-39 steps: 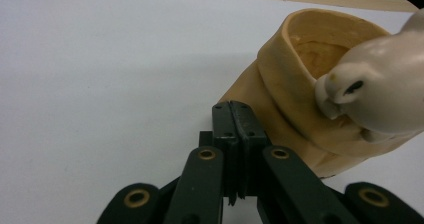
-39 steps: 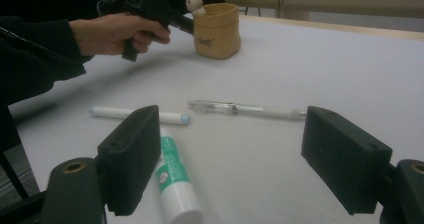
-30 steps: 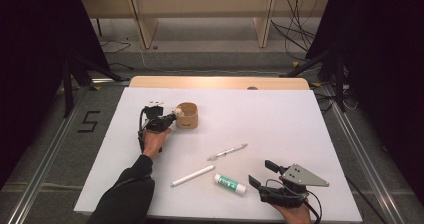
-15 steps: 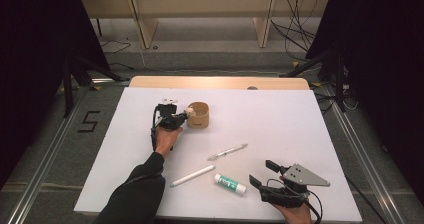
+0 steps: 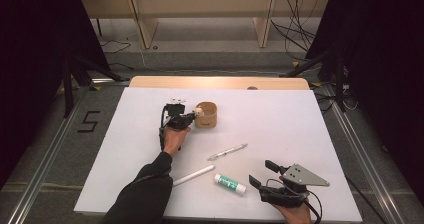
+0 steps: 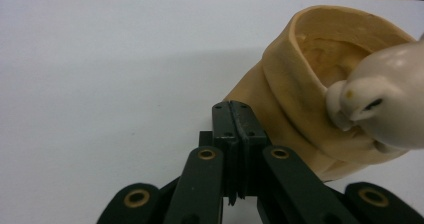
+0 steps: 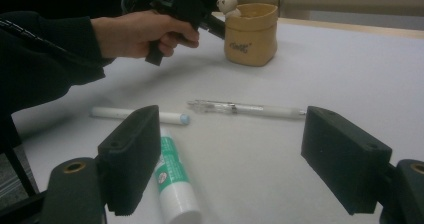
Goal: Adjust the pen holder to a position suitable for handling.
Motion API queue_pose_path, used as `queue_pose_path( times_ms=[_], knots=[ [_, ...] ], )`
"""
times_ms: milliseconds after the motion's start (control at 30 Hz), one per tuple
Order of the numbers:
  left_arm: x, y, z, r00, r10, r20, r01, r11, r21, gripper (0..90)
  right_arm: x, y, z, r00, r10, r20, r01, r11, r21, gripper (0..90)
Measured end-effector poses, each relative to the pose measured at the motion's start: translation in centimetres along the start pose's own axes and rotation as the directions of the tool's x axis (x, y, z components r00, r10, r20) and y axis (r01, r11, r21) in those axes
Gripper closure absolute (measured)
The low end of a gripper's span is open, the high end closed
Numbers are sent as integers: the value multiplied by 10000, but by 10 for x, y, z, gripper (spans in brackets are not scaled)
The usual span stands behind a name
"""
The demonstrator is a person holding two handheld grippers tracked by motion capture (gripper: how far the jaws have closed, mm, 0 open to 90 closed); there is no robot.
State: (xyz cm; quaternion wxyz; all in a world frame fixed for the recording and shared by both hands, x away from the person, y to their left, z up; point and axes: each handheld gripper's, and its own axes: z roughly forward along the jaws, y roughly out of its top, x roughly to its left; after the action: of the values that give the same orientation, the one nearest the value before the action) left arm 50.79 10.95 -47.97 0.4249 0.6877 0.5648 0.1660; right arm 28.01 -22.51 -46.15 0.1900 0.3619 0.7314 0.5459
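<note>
A tan soft cup (image 5: pixel 206 115) with a small white bear figure (image 5: pixel 199 112) on its rim stands on the white table (image 5: pixel 300 124). My left gripper (image 5: pixel 194 115) is shut, and nothing shows between its jaws. Its tip lies against the cup's left side, just under the bear. In the left gripper view the closed jaws (image 6: pixel 234 115) sit beside the cup (image 6: pixel 285 94) and the bear (image 6: pixel 385 99). My right gripper (image 5: pixel 261 172) rests open near the table's front edge, with no object between its pads (image 7: pixel 132 159).
A clear pen (image 5: pixel 228 151), a white stick (image 5: pixel 194 175) and a green-and-white glue stick (image 5: pixel 230 184) lie between the two hands. The glue stick (image 7: pixel 172 184) is just ahead of the right gripper's left jaw. A wooden strip (image 5: pixel 220 82) edges the table's far side.
The left hand has moved to the right with its gripper shut, and the cup with the bear has slid right along with it. The right gripper has stayed put.
</note>
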Motion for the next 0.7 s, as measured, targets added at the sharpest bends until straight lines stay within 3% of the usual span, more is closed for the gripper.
queue_pose_path(
  times_ms=[367,700],
  knots=[
    [-20,2,9,9993,276,271,-279,9996,105,890,0,0,0,10000,15,-31,-15,10000,-7,246],
    [-23,2,11,9987,280,432,-285,9995,102,889,-1,0,-1,10000,43,-35,-43,10000,4,246]
  ],
)
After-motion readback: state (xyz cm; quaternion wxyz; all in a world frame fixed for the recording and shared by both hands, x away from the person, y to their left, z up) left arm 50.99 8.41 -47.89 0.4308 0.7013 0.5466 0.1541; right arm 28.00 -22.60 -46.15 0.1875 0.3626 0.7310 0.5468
